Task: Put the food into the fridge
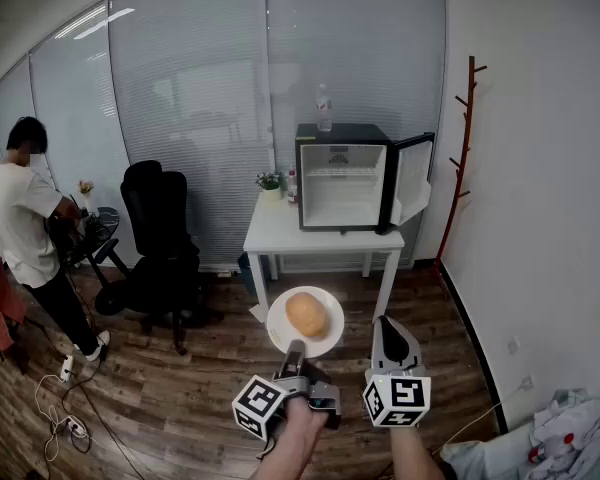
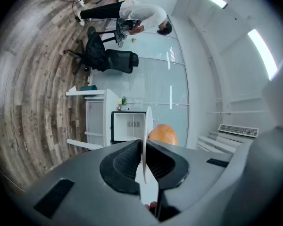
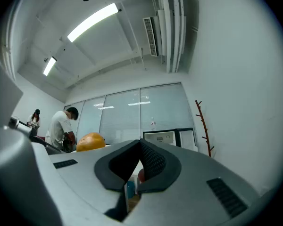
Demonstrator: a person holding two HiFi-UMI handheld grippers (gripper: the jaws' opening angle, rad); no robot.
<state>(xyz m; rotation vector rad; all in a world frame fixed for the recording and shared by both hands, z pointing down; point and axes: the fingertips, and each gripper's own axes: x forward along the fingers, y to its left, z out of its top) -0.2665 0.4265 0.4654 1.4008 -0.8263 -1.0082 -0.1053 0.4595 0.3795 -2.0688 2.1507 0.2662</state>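
Observation:
A round orange-brown bun (image 1: pixel 306 314) lies on a white plate (image 1: pixel 280 333). My left gripper (image 1: pixel 295 350) is shut on the plate's near rim and holds it level above the wooden floor. In the left gripper view the plate (image 2: pixel 146 121) stands edge-on between the dark pads, with the bun (image 2: pixel 163 133) beyond them. My right gripper (image 1: pixel 384 324) hangs just right of the plate, its jaws shut with nothing between them (image 3: pixel 140 144). The small black fridge (image 1: pixel 346 178) stands ahead on a white table (image 1: pixel 276 235), with its door (image 1: pixel 412 178) swung open to the right and a bare white inside.
A water bottle (image 1: pixel 323 107) stands on the fridge and a small plant (image 1: pixel 270 182) sits beside it. A black office chair (image 1: pixel 161 238) and a person in a white shirt (image 1: pixel 24 218) are at the left. A wooden coat rack (image 1: pixel 464 138) stands by the right wall. Cables (image 1: pixel 60 418) lie on the floor.

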